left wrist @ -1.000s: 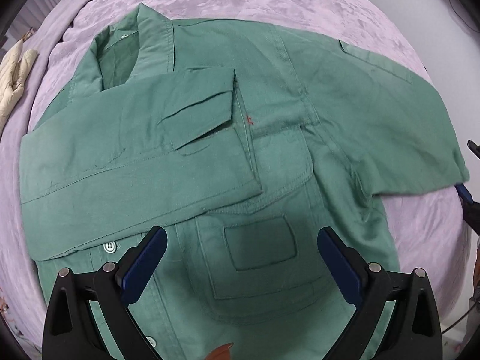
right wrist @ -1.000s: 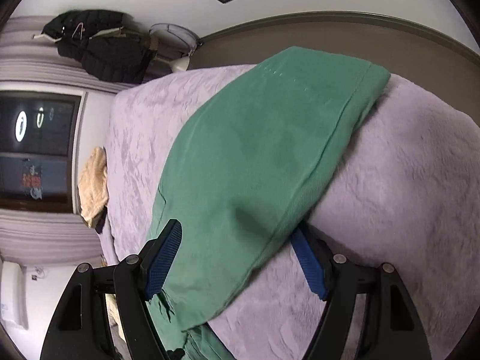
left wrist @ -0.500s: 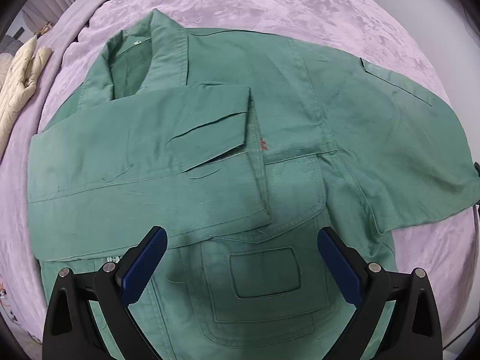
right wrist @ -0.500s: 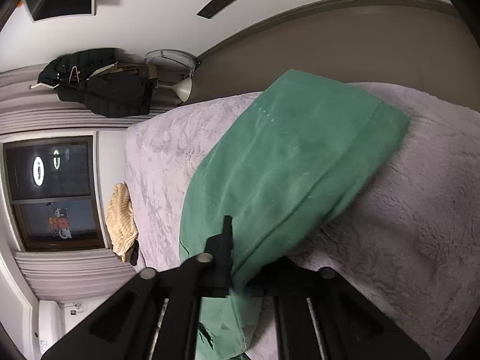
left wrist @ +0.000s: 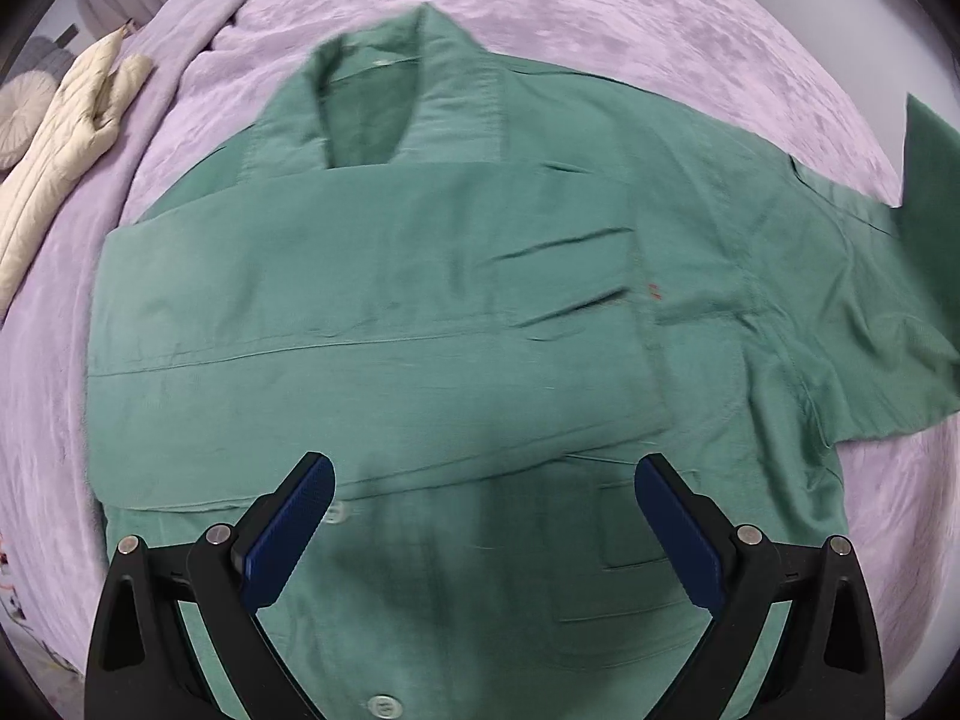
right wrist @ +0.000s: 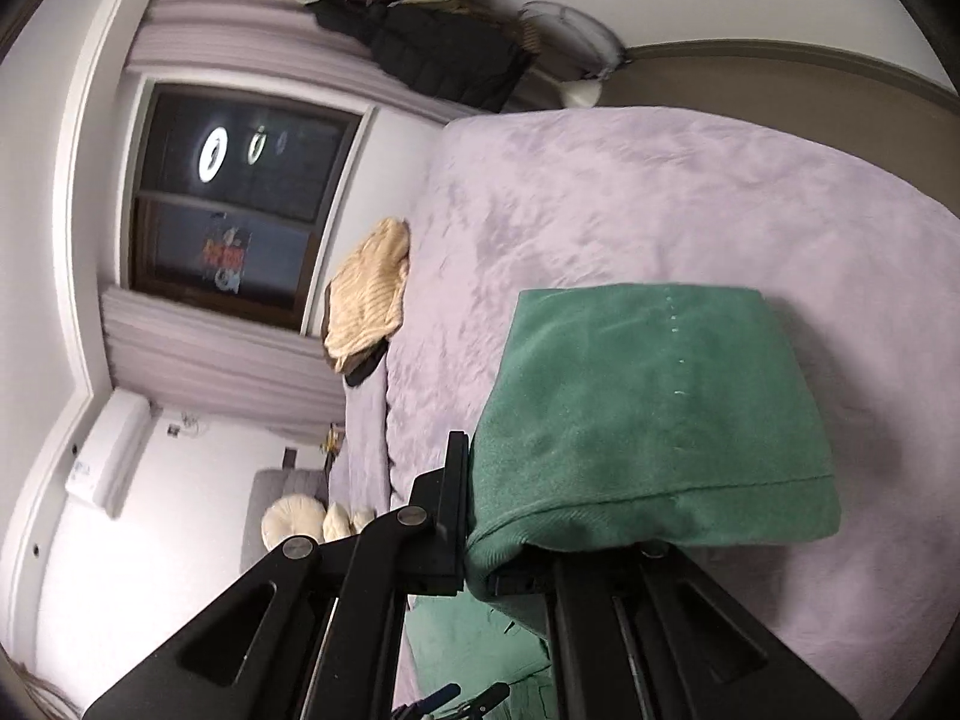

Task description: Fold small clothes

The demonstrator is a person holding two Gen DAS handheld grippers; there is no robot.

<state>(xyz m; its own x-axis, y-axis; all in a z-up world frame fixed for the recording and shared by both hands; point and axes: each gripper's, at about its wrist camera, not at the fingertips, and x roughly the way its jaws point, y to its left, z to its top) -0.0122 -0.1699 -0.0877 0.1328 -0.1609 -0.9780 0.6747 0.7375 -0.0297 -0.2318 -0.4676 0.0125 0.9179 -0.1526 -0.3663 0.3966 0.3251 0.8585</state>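
Observation:
A green button-up shirt [left wrist: 456, 324] lies flat on the lilac bedspread [left wrist: 630, 18], collar away from me. One sleeve is folded across its chest. My left gripper [left wrist: 483, 531] hovers open above the shirt's lower front, blue pads wide apart, nothing between them. The other sleeve [left wrist: 924, 192] rises off the bed at the right edge of the left wrist view. My right gripper [right wrist: 480, 546] is shut on that sleeve's cuff [right wrist: 654, 414], and the green cloth drapes over its fingers above the bedspread [right wrist: 660, 192].
A cream quilted garment [left wrist: 66, 138] lies at the bed's left edge; in the right wrist view a cream knit piece [right wrist: 369, 294] rests near the window [right wrist: 240, 204]. Dark jackets [right wrist: 420, 42] hang high on the wall. Round cushions [right wrist: 300, 525] sit beyond the bed.
My right gripper closed on the sleeve cuff and lifted it off the bed while rolling. The left gripper shifted over the shirt, still open.

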